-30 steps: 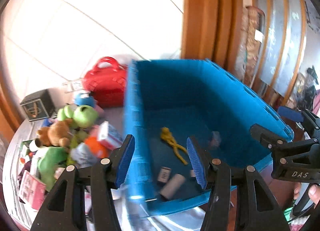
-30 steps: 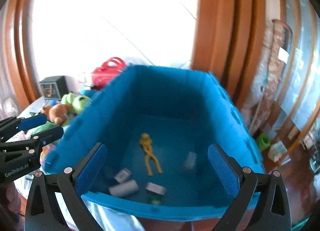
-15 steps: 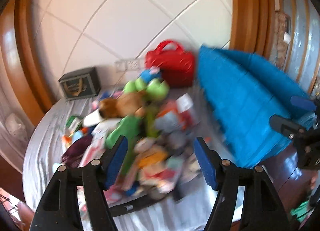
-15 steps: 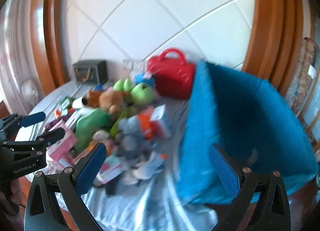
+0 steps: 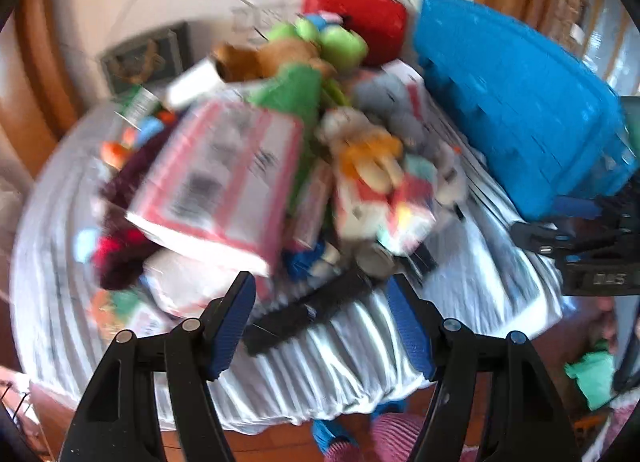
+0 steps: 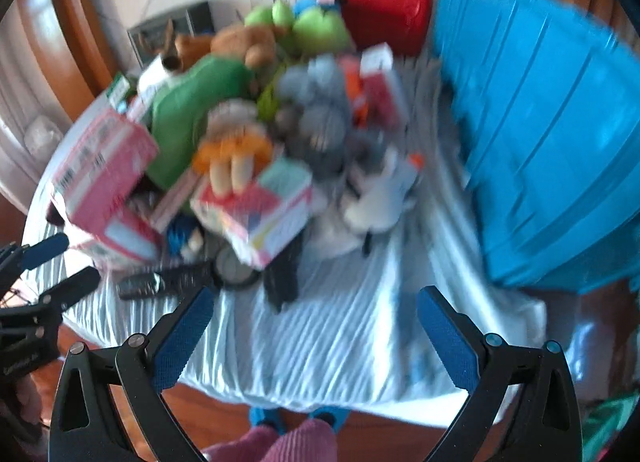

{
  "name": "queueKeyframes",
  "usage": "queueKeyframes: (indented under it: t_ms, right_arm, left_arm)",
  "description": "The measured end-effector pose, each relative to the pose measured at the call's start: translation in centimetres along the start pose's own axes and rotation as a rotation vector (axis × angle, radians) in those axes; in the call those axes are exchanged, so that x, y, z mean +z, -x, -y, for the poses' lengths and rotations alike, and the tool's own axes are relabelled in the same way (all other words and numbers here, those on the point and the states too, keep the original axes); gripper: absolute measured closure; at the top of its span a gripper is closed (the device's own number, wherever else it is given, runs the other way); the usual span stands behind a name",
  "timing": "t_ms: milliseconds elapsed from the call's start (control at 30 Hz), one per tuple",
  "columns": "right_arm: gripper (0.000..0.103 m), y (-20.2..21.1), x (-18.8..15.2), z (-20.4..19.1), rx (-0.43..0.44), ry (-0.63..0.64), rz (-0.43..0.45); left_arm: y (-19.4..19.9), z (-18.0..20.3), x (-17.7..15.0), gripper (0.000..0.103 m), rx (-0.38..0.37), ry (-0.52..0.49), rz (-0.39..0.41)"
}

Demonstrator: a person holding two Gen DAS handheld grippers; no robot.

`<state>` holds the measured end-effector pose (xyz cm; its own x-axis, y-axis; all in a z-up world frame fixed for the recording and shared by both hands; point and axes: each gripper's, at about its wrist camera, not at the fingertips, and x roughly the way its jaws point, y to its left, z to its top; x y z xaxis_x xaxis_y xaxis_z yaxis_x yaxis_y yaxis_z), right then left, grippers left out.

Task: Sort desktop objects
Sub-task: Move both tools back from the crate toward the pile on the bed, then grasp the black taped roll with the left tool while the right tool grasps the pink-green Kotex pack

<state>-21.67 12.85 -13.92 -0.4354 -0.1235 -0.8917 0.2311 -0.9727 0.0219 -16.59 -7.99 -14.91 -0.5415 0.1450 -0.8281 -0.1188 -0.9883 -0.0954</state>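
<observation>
A blurred heap of toys and boxes lies on a table with a pale striped cloth (image 5: 360, 350). It holds a pink-and-white box (image 5: 216, 174), a doll with orange hair (image 5: 368, 158), a grey plush (image 6: 316, 102) and green plush toys (image 6: 188, 110). A black remote (image 5: 296, 314) lies at the heap's near edge. My left gripper (image 5: 320, 298) hangs open just above that remote, with nothing between its pads. My right gripper (image 6: 316, 302) stands wide open over bare cloth (image 6: 340, 334) in front of the heap. The blue crate (image 6: 540, 142) stands at the right.
A red bag (image 6: 380, 2) and a dark box (image 5: 148, 58) stand at the back by the white wall. Wooden frames flank the table. The person's pink trousers (image 6: 288, 442) and blue slippers show below the table's near edge.
Both views have swung from the inside of the blue crate leftward to the heap and dropped closer to the table. The left jaws stand wider than a second ago.
</observation>
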Motion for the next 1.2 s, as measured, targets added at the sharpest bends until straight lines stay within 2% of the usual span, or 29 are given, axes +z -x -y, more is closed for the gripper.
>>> queueKeyframes:
  t_ms: [267,467,500,567,667,767,833,867,900,933,1000,1033,1200]
  right_arm:
    - [0.000,-5.4,-2.6,-0.5,0.000,-0.012,-0.129]
    - [0.000,-8.3,-3.1,-0.5,0.012,-0.013,-0.172]
    - [0.000,-8.8,-3.2,-0.4,0.002,-0.011,-0.176]
    - [0.000,-9.6,-3.2,-0.5,-0.009,-0.001,-0.180]
    - [0.000,-10.4,-3.1,-0.4,0.025,-0.006,-0.176]
    - [0.012,-11.2,-2.5,-0.6,0.051,0.011,-0.176]
    - [0.026,-11.9,-2.1,-0.9,0.063,0.025,-0.179]
    - [0.037,-12.3,-1.8,-1.1,0.066,0.031,-0.179]
    - [0.044,-12.6,-1.6,-1.3,0.070,0.035,-0.178]
    - [0.046,-13.0,-1.5,-1.4,0.077,0.039,-0.180]
    - [0.064,-13.8,-1.4,-1.6,0.100,0.046,-0.194]
    - [0.070,-13.8,-1.4,-1.8,0.091,0.059,-0.180]
    - [0.070,-13.0,-2.5,-1.4,0.083,0.071,-0.201]
  left_arm:
    - [-5.2,1.6,-3.0,0.035,-0.044,-0.072,-0.092]
    - [-9.4,1.1,-4.0,0.035,-0.001,-0.073,-0.157]
    - [-10.1,1.1,-4.2,0.035,0.012,-0.084,-0.164]
    - [-10.5,1.7,-4.1,0.035,0.080,-0.154,-0.104]
    - [-11.7,2.4,-3.6,0.035,0.152,-0.212,-0.107]
    - [-13.6,2.1,-3.0,0.035,0.176,-0.195,-0.162]
    - [-14.2,2.0,-3.0,0.035,0.178,-0.174,-0.169]
    - [-14.4,2.1,-3.1,0.035,0.188,-0.174,-0.169]
    - [-14.4,2.2,-3.1,0.035,0.192,-0.171,-0.164]
    - [-14.4,2.3,-3.2,0.036,0.196,-0.161,-0.154]
    - [-14.2,2.7,-3.4,0.041,0.203,-0.149,-0.144]
    - [-14.2,2.9,-3.5,0.042,0.205,-0.143,-0.142]
    - [-13.9,3.4,-3.3,0.047,0.207,-0.018,-0.189]
